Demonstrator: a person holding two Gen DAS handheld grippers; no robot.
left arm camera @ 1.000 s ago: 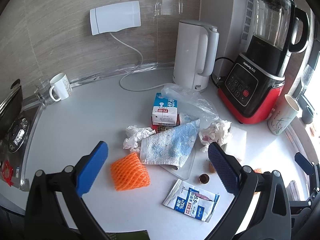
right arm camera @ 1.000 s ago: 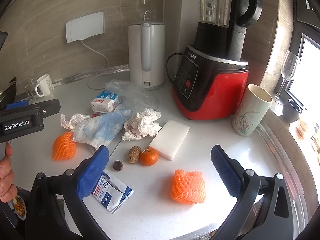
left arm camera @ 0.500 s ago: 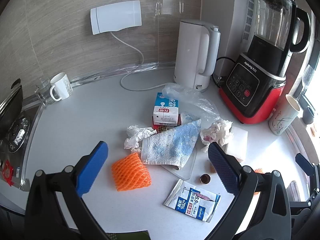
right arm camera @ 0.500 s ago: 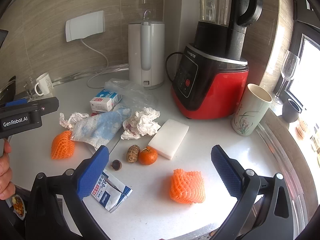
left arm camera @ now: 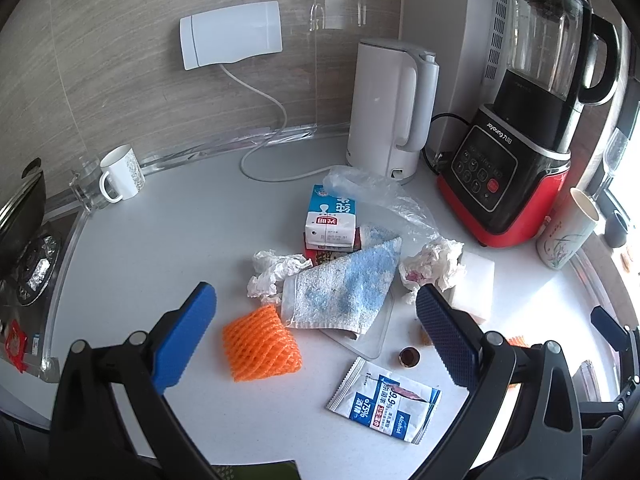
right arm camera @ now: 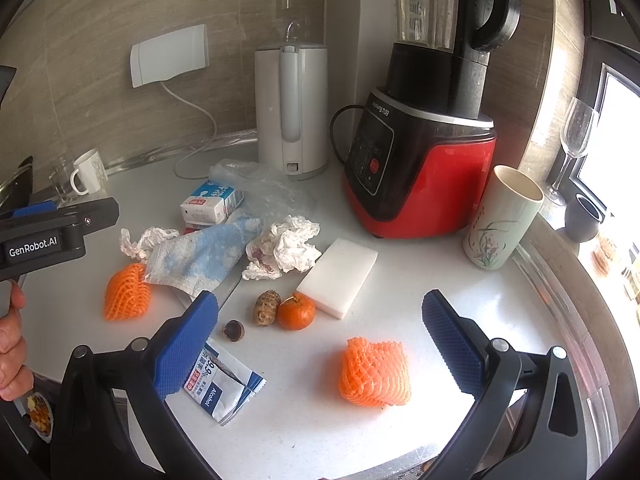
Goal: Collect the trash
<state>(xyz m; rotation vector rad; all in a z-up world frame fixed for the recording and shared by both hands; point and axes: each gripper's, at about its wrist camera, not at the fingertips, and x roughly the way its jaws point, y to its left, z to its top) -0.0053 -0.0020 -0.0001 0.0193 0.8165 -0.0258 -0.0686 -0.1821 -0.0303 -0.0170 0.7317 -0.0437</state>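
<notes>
Both views are shifting only slightly from a second ago — the clutter is sitting a touch lower in the frames. The left gripper point(left arm camera: 316, 328) and right gripper point(right arm camera: 320, 340) are hanging spread wide and empty, likely sizing up the nearest trash: orange foam nets point(left arm camera: 260, 344) point(right arm camera: 374, 372) lying near, an alcohol-wipe packet point(left arm camera: 386, 398) between, crumpled tissues point(right arm camera: 286, 246) and a milk carton point(left arm camera: 331, 218) farther back on the counter point(left arm camera: 160, 240).

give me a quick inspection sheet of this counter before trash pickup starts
surface: white countertop, littered in the middle.
job's things: two orange foam nets, crumpled tissues, alcohol wipe packet, milk carton, plastic bag.
clutter: cloth, sponge, tangerine, brown root, dark nut shell.
grippers: left hand-held gripper open, empty; right hand-held gripper open, empty.
cables: white cord from wall box; black blender cord.
surroundings: kettle, blender, cup, mug, wine glass.
</notes>
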